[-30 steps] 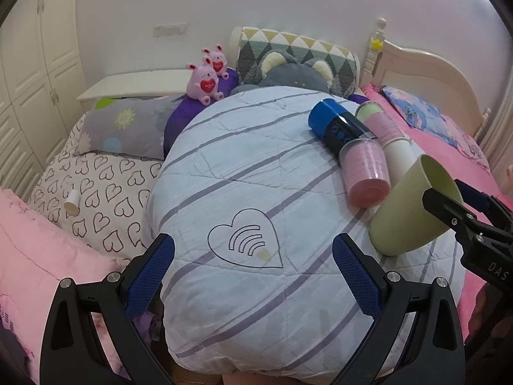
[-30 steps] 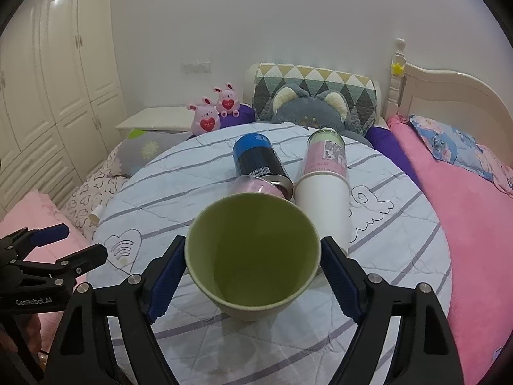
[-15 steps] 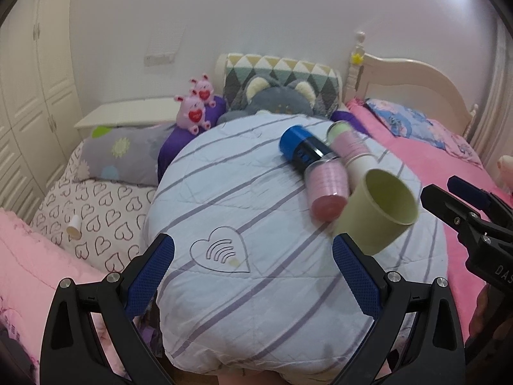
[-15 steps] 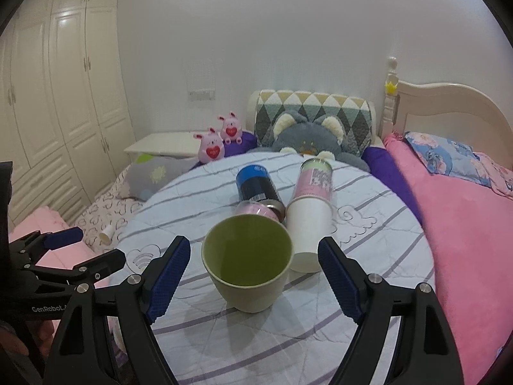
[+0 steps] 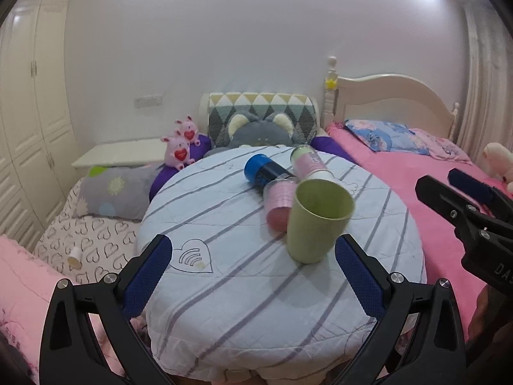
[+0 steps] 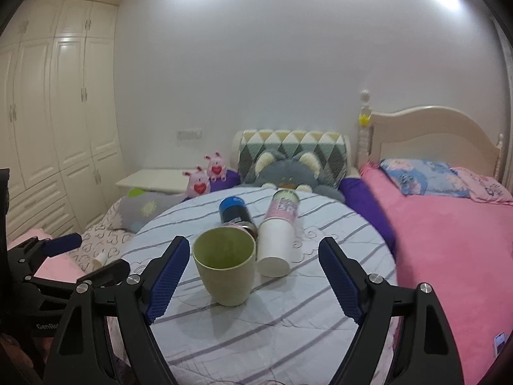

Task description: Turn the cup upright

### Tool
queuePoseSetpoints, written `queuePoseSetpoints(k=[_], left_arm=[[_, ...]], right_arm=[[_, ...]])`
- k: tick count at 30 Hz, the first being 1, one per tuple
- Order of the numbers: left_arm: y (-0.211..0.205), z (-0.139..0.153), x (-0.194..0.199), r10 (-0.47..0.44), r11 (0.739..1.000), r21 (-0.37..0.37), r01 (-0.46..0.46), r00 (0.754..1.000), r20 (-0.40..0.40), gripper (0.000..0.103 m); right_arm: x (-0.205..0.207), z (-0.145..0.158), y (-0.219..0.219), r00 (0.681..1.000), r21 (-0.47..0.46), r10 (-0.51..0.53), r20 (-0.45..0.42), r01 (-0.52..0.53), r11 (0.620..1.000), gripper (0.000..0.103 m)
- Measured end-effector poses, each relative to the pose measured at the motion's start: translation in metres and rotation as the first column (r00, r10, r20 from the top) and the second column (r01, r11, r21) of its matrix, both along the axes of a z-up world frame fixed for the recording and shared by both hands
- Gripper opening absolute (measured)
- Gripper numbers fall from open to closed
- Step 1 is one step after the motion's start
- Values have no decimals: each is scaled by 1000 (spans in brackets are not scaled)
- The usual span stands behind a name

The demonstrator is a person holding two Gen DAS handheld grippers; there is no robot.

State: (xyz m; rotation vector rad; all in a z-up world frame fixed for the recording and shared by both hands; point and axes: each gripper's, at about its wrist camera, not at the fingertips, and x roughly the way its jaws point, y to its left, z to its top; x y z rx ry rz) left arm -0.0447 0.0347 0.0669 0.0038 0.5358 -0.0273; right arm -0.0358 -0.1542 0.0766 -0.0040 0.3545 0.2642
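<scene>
Green cup: the cup (image 5: pixel 315 223) stands mouth-up on the round striped table (image 5: pixel 231 288), a little right of centre, tilted slightly in the left view; its base sits on soft quilted cloth.
Neighbours: a pink tumbler (image 5: pixel 278 203) lies on its side just behind the cup and looks to touch it; a white cup (image 6: pixel 275 245) lies beside it on the right; a blue can (image 5: pixel 263 170) lies further back.
Left gripper: the left gripper (image 5: pixel 256 276) hovers near the table's front edge, jaws spread wide, nothing between them.
Right gripper: the right gripper (image 6: pixel 253 280) is set back from the cup, jaws wide apart and empty; the cup shows between them but clear of both pads.
Handling: likely light, stiff plastic with a smooth, somewhat slippery wall; empty, so it will tip easily on the yielding cloth.
Where to hold: across the wall at mid-height, pads on opposite sides, seems safest; a rim pinch would also work but may lever it over.
Progress: the cup appears upright already; the job looks done or nearly so.
Risk: a nudge from either jaw, or the pink tumbler rolling, could topple it.
</scene>
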Motion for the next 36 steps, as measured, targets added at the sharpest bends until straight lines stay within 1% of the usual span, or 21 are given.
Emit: queuePoseSetpoints(k=[3,8,11,14,15,19,22,24,26,33,36], left_arm=[[-13,-5,-12,-12,1000,25,11,999,39,103],[-26,-16,-21,-34,999,19,32,995,97,103],[-34,-26,-24,-27,999,36,22,991,130,103],[-43,-33,-29,-19,998,69,6,982,187,103],[-46,-35,-31,-22,998,69,8,979,205,103],[-51,-40,-34,-31,998,66,14,967,254,103],[-53,-45,-34,-9,998,56,-7,960,280,103],[-50,-47,-34,10,999,34,-21,956,293,103],[-47,-49,-33,30,999,13,-35,954,298,103],[-41,-57,-30,60,998,-10,-60,952,301,103],[-40,-60,-27,67,998,-15,-66,954,293,103]], right_arm=[[-16,-7,-5,998,-4,-22,55,23,1000,88],[-36,-21,-9,989,-9,-50,138,52,999,88],[-46,-32,-13,980,-3,-73,187,75,997,88],[-51,-43,-17,971,5,-94,221,96,995,88],[-53,-47,-19,968,11,-107,229,108,994,88],[-56,-56,-31,964,53,-130,232,121,991,88],[-56,-61,-39,962,73,-150,230,136,988,88],[-55,-64,-43,960,82,-162,229,147,986,88],[-53,-67,-47,959,86,-169,225,153,984,88],[-51,-76,-51,962,100,-171,214,152,983,88],[-51,-78,-49,963,87,-164,211,149,985,88]])
